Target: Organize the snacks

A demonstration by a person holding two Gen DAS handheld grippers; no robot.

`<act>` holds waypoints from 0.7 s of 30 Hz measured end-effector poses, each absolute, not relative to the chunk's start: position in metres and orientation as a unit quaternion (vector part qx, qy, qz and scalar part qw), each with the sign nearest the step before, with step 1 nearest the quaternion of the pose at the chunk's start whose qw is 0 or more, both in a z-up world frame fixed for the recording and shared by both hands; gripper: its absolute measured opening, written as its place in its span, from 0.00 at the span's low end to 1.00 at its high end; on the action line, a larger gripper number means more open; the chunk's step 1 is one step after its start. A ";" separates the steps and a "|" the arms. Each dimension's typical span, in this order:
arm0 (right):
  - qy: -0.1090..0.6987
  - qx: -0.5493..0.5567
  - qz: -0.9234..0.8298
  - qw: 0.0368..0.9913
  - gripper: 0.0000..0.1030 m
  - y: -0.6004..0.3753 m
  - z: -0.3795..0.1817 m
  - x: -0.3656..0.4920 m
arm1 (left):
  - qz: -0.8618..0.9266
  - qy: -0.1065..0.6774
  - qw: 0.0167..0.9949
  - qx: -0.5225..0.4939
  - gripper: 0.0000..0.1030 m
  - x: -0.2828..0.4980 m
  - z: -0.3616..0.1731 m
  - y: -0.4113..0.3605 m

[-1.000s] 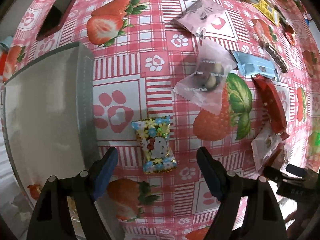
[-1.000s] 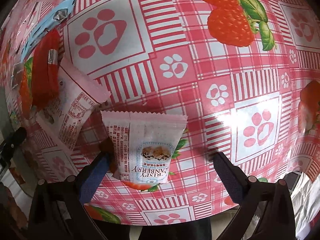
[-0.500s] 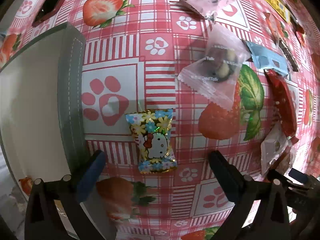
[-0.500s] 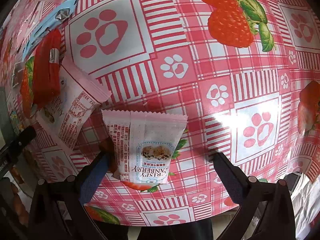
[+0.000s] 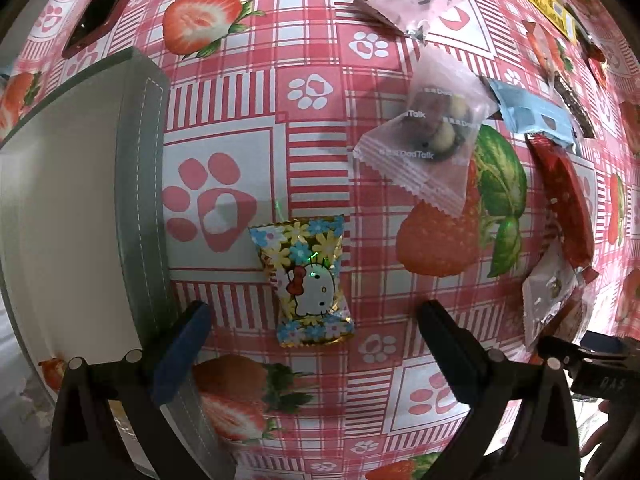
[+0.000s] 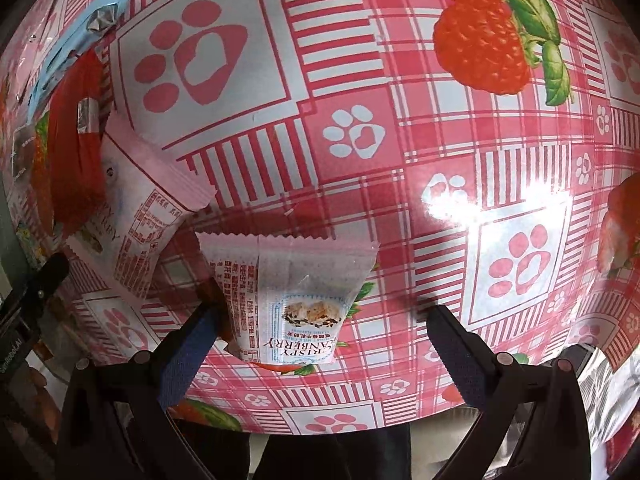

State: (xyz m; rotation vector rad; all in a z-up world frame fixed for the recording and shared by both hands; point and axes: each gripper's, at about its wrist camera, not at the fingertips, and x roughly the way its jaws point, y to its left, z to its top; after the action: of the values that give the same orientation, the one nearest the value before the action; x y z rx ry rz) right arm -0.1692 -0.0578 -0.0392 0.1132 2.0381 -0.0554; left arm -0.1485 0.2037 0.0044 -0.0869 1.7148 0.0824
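The left claw (image 5: 316, 320) points straight down at the tabletop (image 5: 312, 168), which is covered in a pink plaid cloth printed with paws and strawberries. Its jaws have just been opening and now stand wide apart. A small floral candy packet (image 5: 306, 280) with a cartoon cat lies flat between them, low in the centre of the frame, and neither pad touches it. To the left, a grey tray (image 5: 138, 184) with stitched edges fills the left side of the frame; the claw's left finger (image 5: 180, 356) overlaps its rim. In the upper right lie a frosted translucent pouch (image 5: 432, 144), a pale pink packet (image 5: 424, 4), a light blue wrapper (image 5: 532, 118) and a red wrapper (image 5: 568, 208), all loose on the cloth.

In the right wrist view, the right claw (image 6: 320, 344) is also spread wide, holding nothing. A pink-and-white cranberry crisp packet (image 6: 296, 296) lies between its fingers near the bottom centre, close to the left pad, though contact cannot be judged. A second matching packet (image 6: 136, 216) rests at the left, partly against a red wrapper (image 6: 72, 140), with a light blue wrapper (image 6: 80, 44) above it in the upper left.
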 end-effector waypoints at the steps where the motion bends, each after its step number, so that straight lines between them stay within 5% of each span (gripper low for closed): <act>1: 0.851 0.047 -0.023 0.523 1.00 -0.057 -0.039 -0.169 | 0.035 0.756 0.653 -0.037 1.00 -0.149 0.004 0.203; 21: 0.849 0.045 -0.021 0.526 1.00 -0.050 -0.043 -0.162 | 0.027 0.749 0.661 -0.027 1.00 -0.152 0.005 0.203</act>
State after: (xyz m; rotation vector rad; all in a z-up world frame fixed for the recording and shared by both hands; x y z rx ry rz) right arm -0.1619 -0.0500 -0.0433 0.1064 2.0293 -0.0504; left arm -0.1521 0.2028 0.0049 -0.0609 1.6945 0.0600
